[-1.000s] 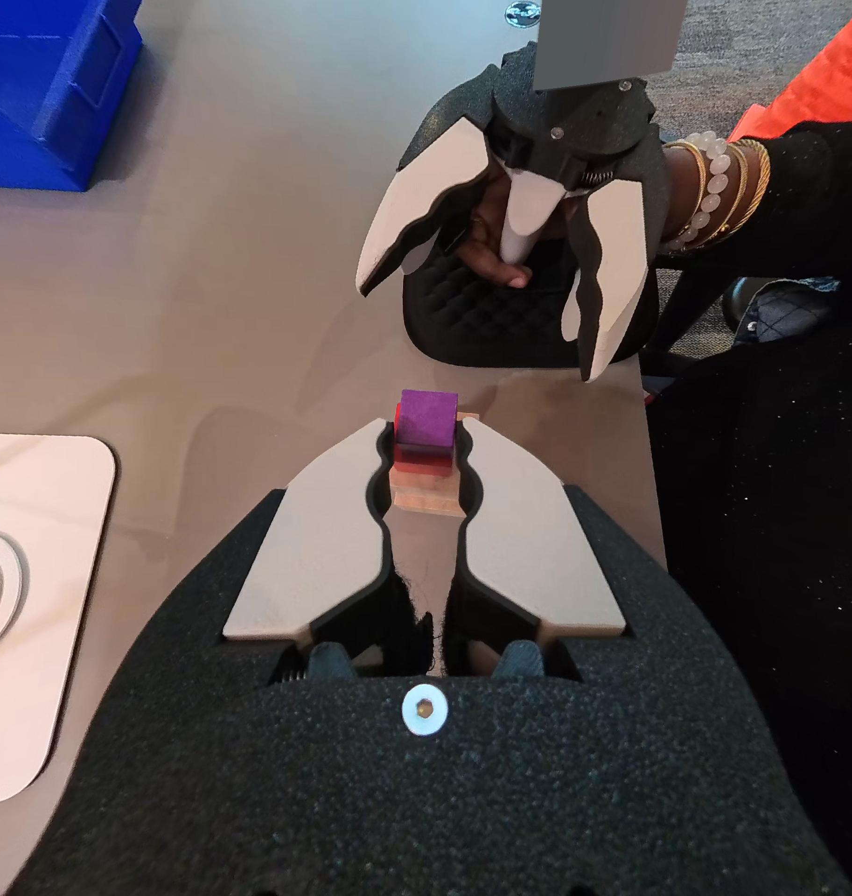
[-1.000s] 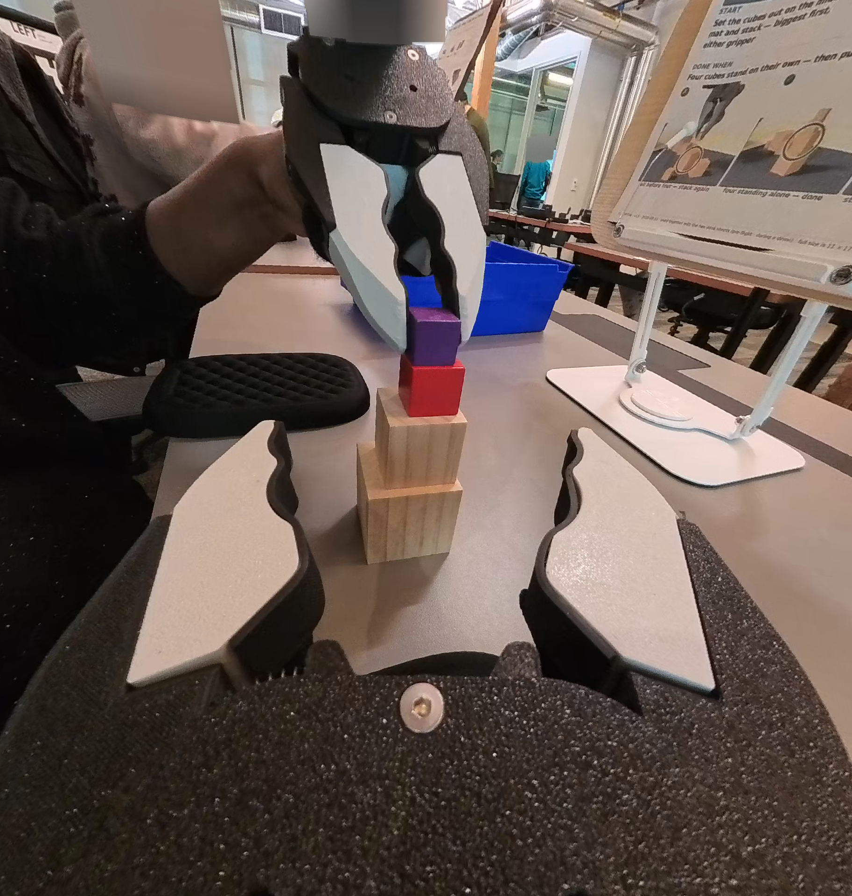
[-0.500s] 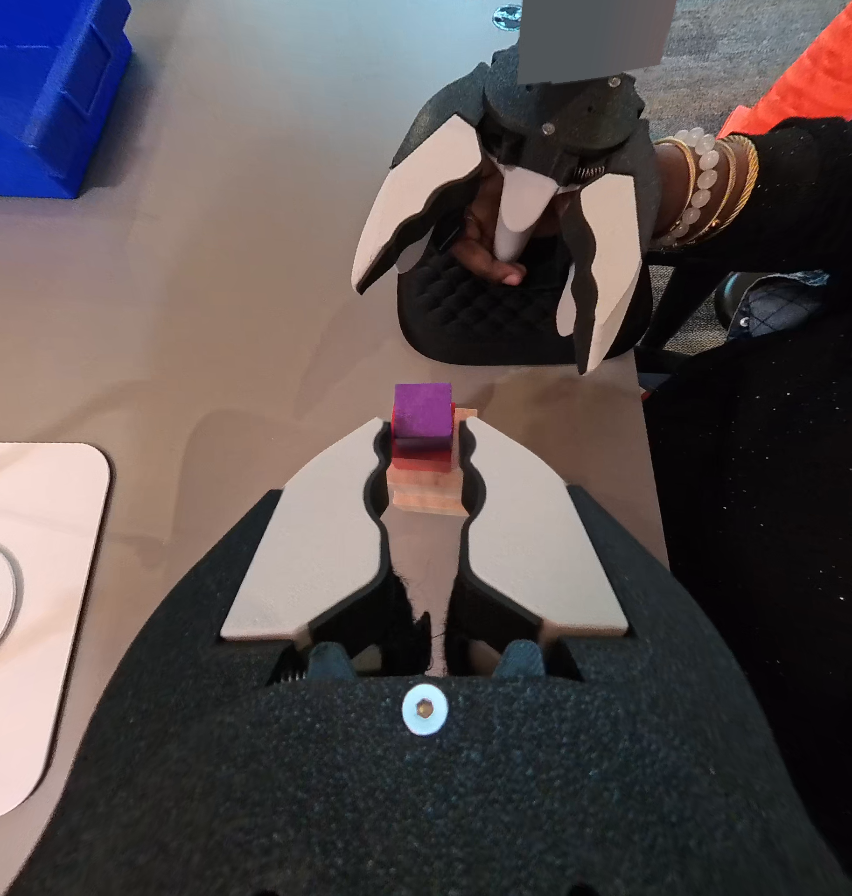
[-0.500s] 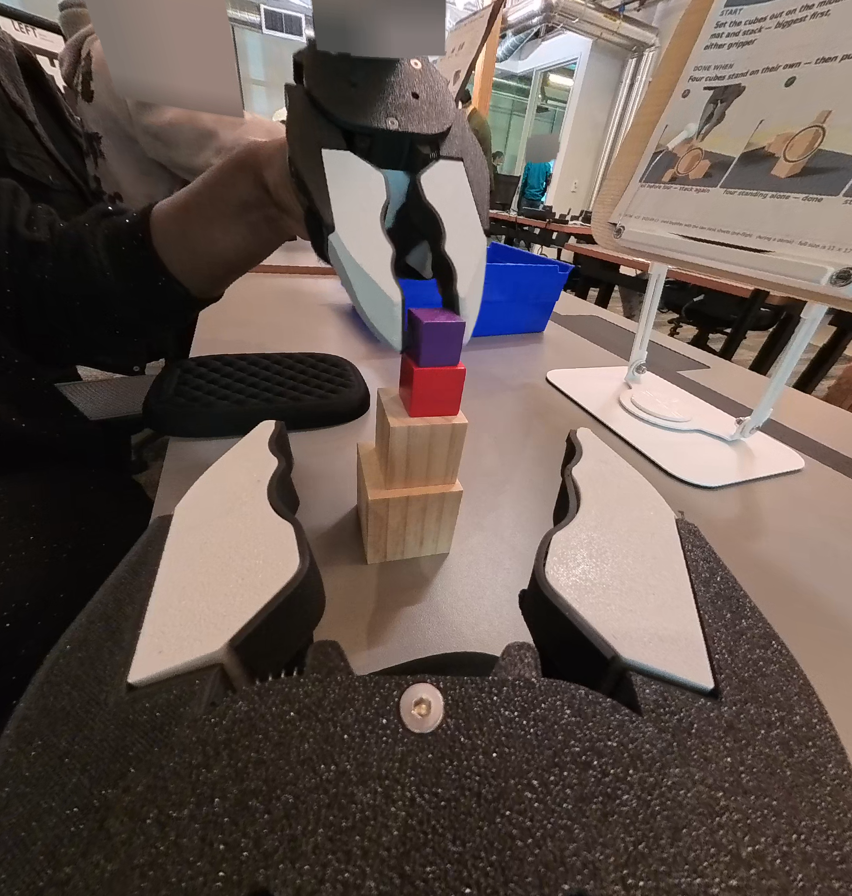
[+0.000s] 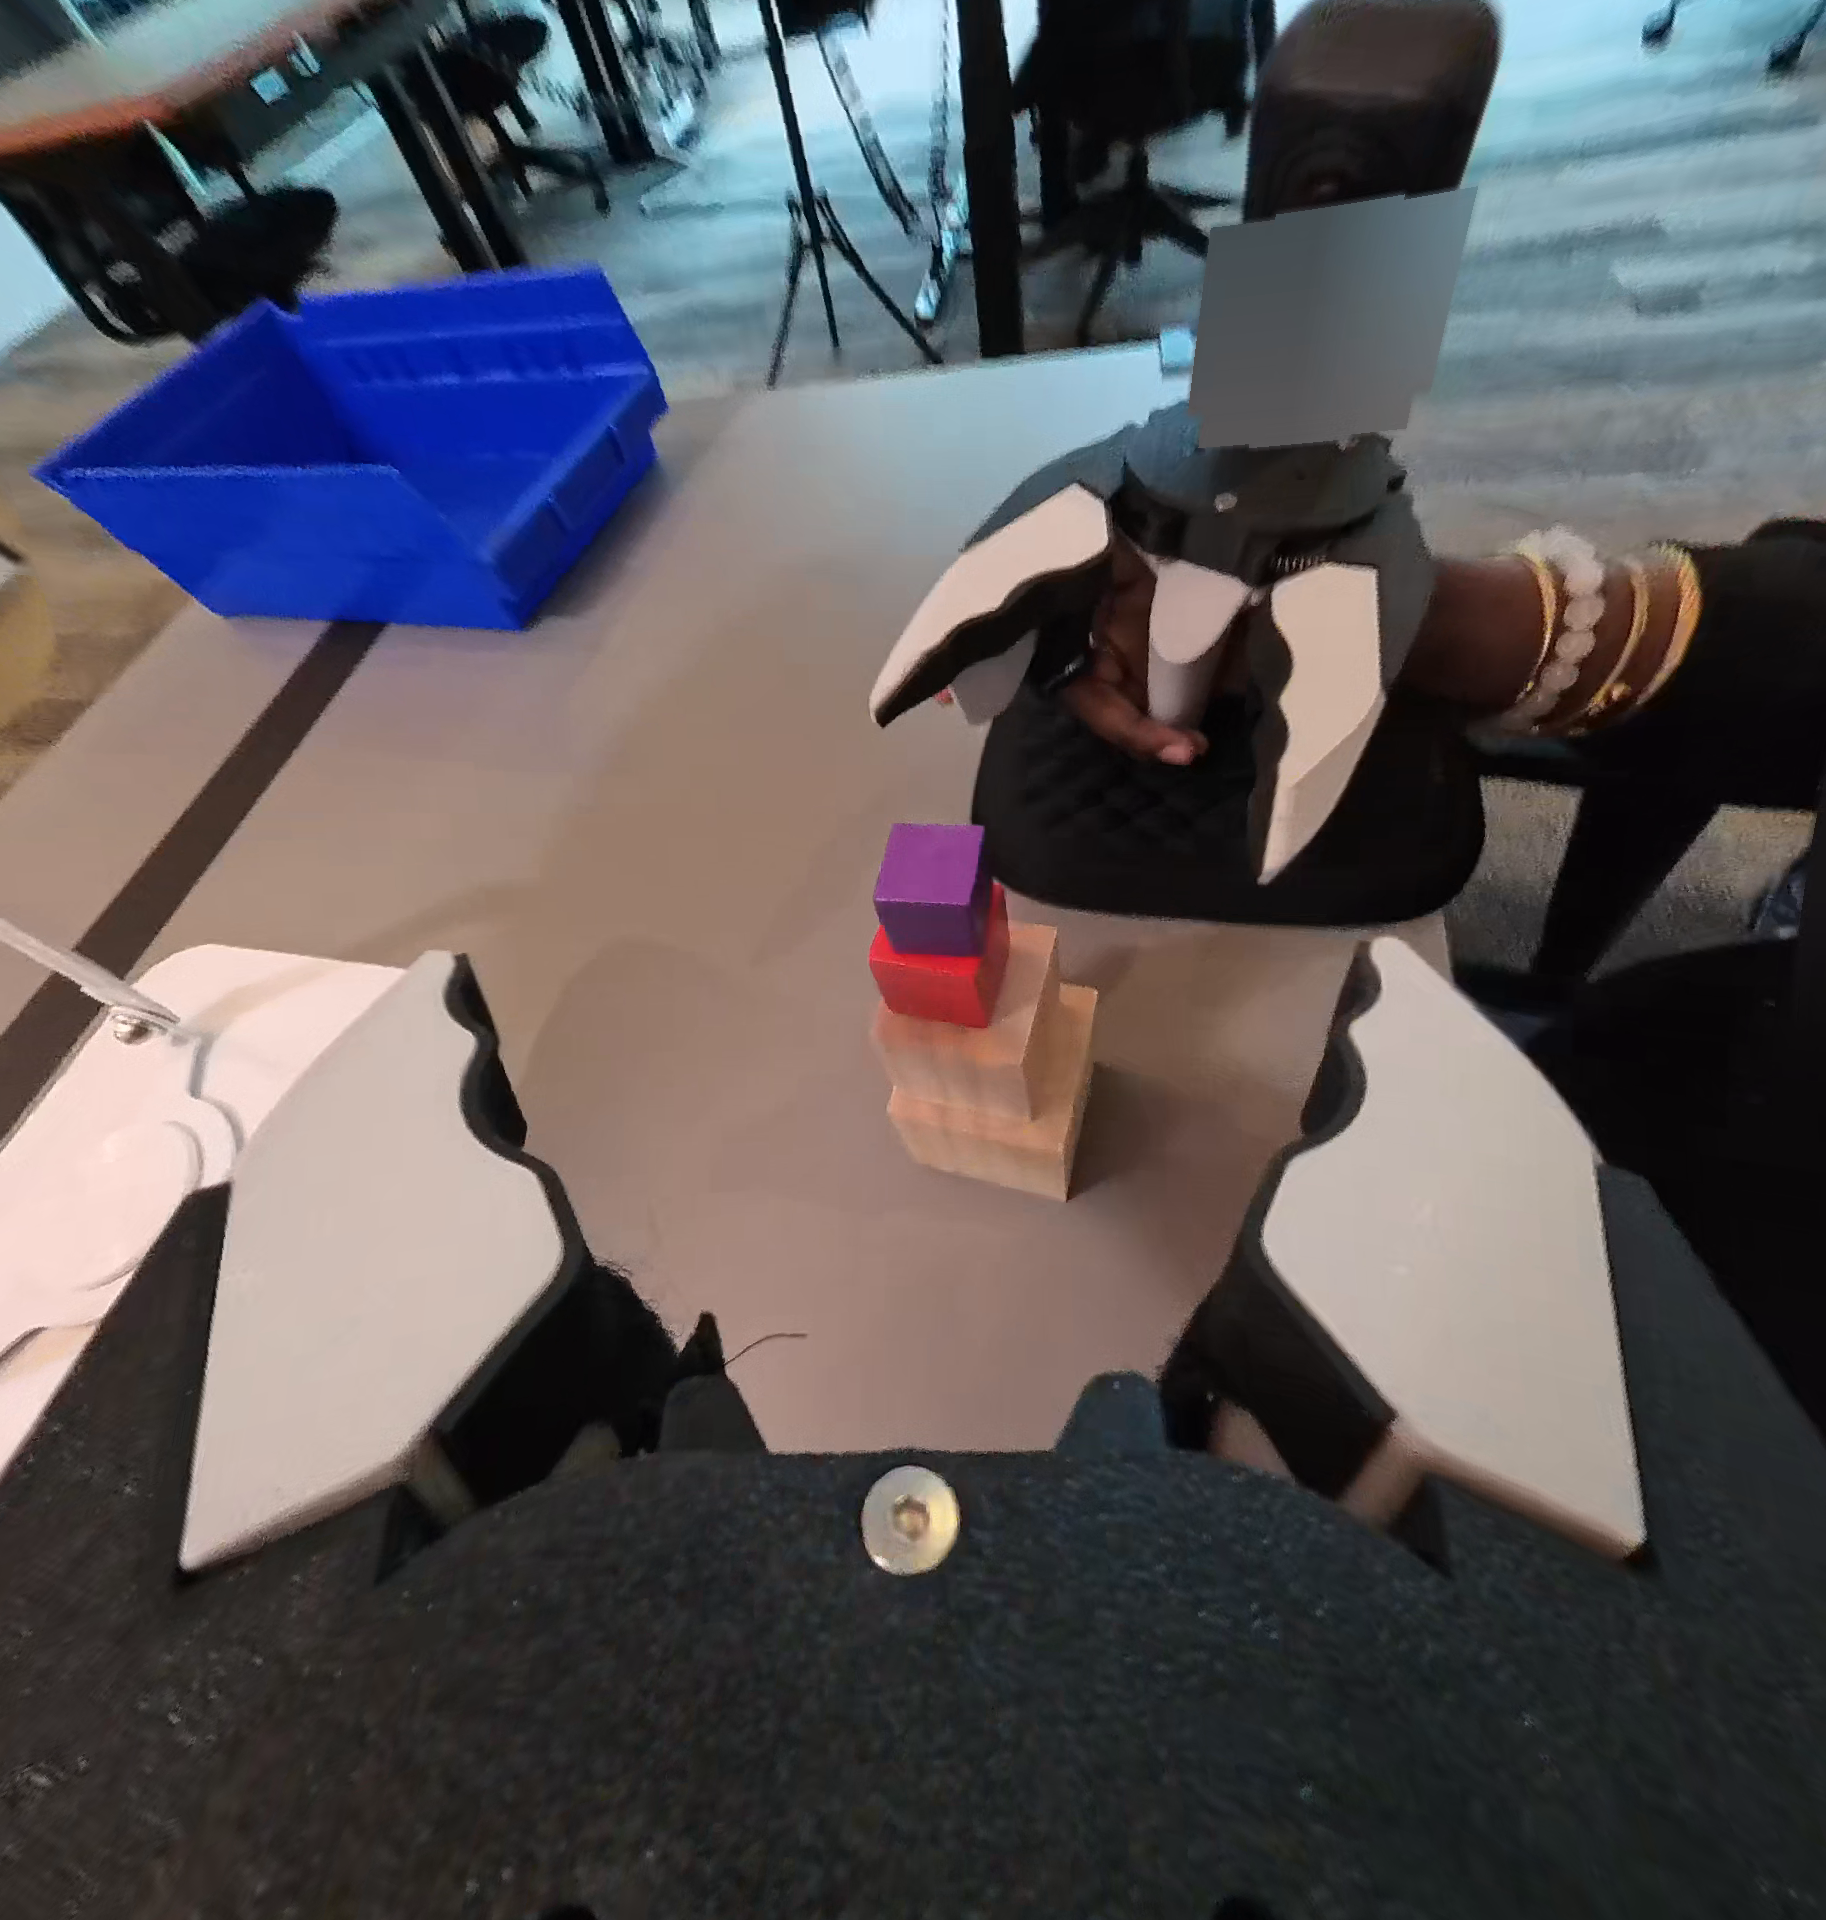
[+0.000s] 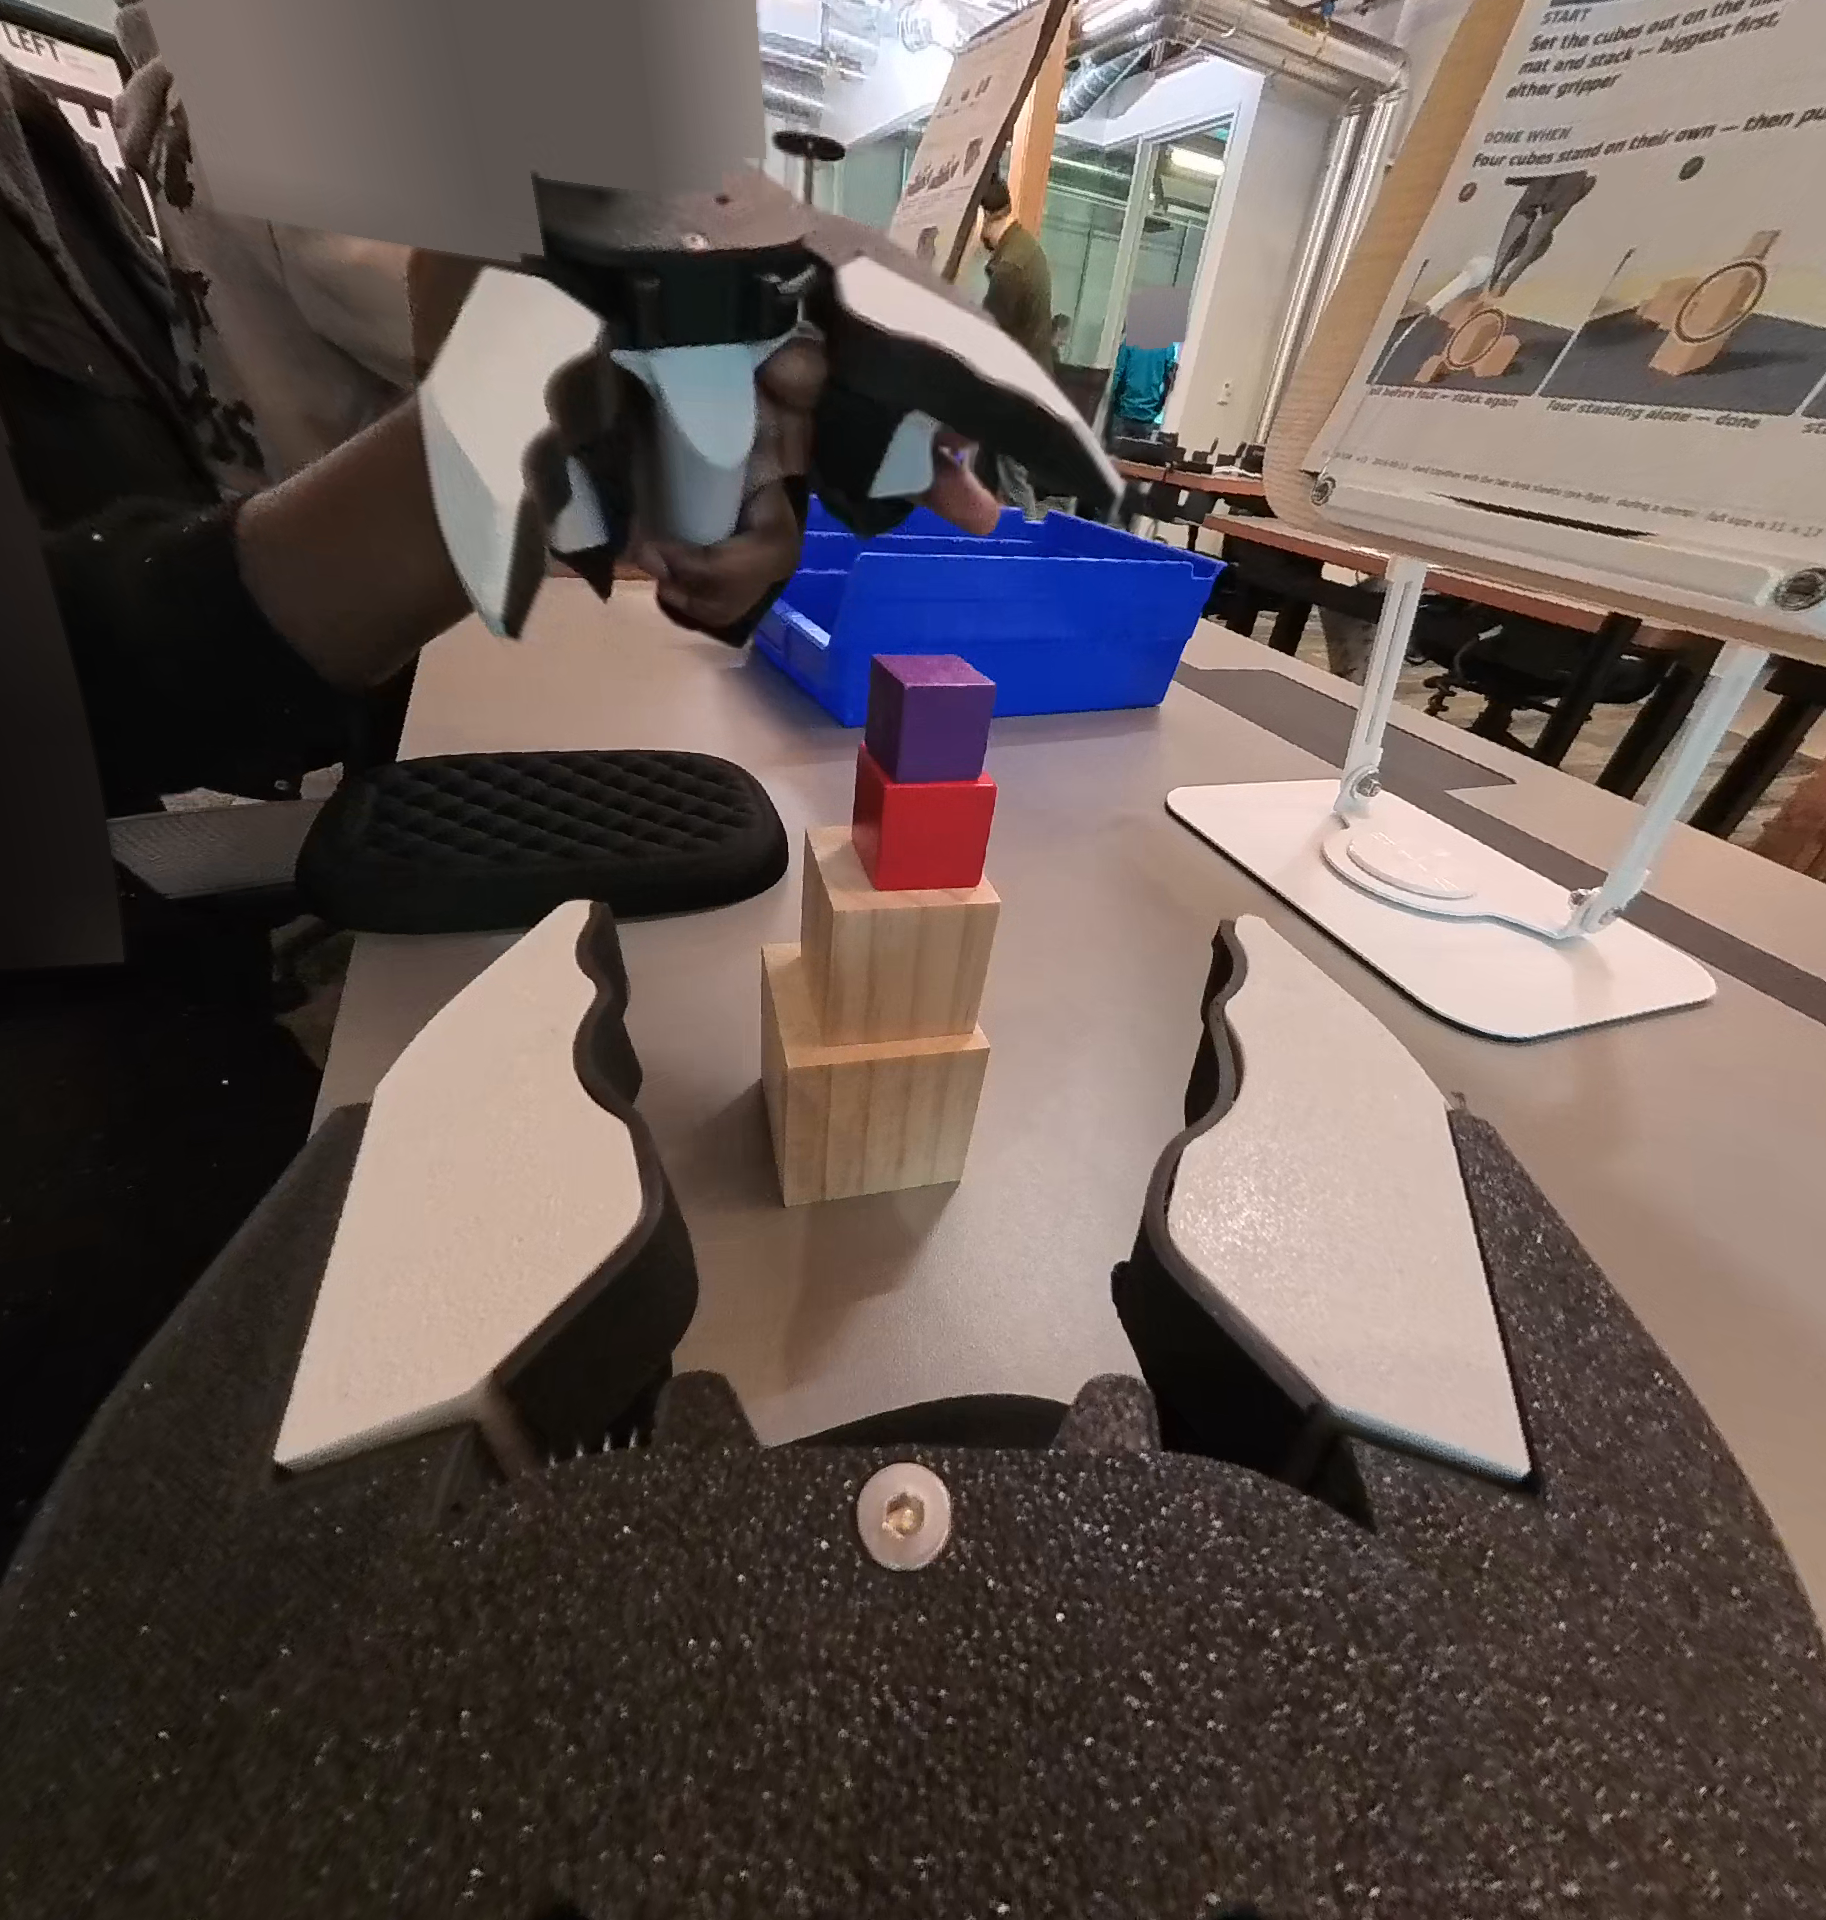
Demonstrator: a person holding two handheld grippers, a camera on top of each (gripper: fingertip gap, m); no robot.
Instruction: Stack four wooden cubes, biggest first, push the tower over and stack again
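A four-cube tower stands free on the grey table [image 6: 1148, 831]. The large wooden cube [image 6: 873, 1117] is at the bottom, with a smaller wooden cube [image 6: 904, 961] on it, then a red cube [image 6: 924, 831], and a purple cube [image 6: 930, 717] on top. Each upper cube sits shifted toward one corner of the one below.

The right gripper [image 6: 909, 997] faces the tower low over the table with its fingers spread wide. The tower's base lies between the fingertips at 12 o'clock, clear of both pads. Nothing is in its grasp.

The left gripper [image 6: 784, 561] hangs in the air at about 11 o'clock from the purple cube, above it and apart from it. Its fingers are splayed wide and hold nothing. In its own view the tower sits between the tips and beyond them, nearer the right-hand one, touching neither.

A black quilted pad [image 6: 535, 836] lies at 9 o'clock of the tower at the table edge. A blue bin [image 6: 992, 634] sits behind at 12 o'clock. A white stand base [image 6: 1449, 914] rests at 3 o'clock, carrying a tilted instruction board [image 6: 1615, 260].
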